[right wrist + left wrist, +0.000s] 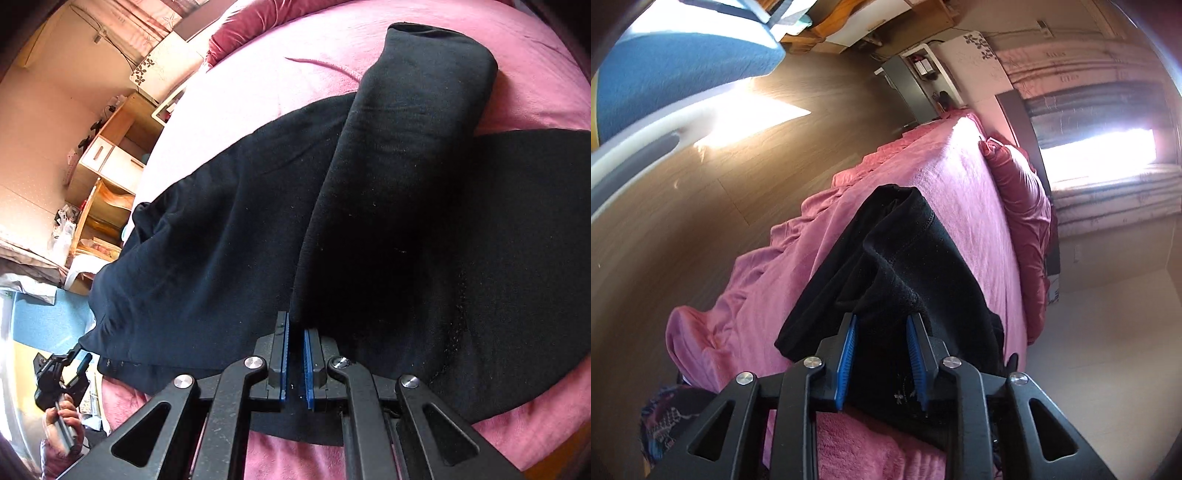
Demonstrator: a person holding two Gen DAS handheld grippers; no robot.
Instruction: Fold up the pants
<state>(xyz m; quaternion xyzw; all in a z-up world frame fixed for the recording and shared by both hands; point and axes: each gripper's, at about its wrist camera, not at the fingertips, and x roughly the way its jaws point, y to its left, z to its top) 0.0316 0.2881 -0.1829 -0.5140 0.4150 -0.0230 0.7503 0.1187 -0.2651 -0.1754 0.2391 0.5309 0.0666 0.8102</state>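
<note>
The right tongs stand narrow, their blue pads pinched on an edge of the black pants, and the fabric rises from that grip as a lifted leg whose open hem shows at the far end. The left tongs stand wider; black cloth lies between and over their blue pads, but whether they truly clamp it I cannot tell. In the right wrist view the left tongs appear small at the lower left, near a corner of the garment, held in the person's hand.

The step in hand looks like carrying one leg over the other. To do it well, the two grips should travel level and together, so the raised leg lands edge on edge with the part lying flat, and the cloth should be drawn lightly taut before it is laid down, since it sags and twists between the holds.

The pants lie spread on the pink bed cover, which is rumpled toward its side. Beyond are a red pillow, wooden flooring, wooden shelves and a bright window.
</note>
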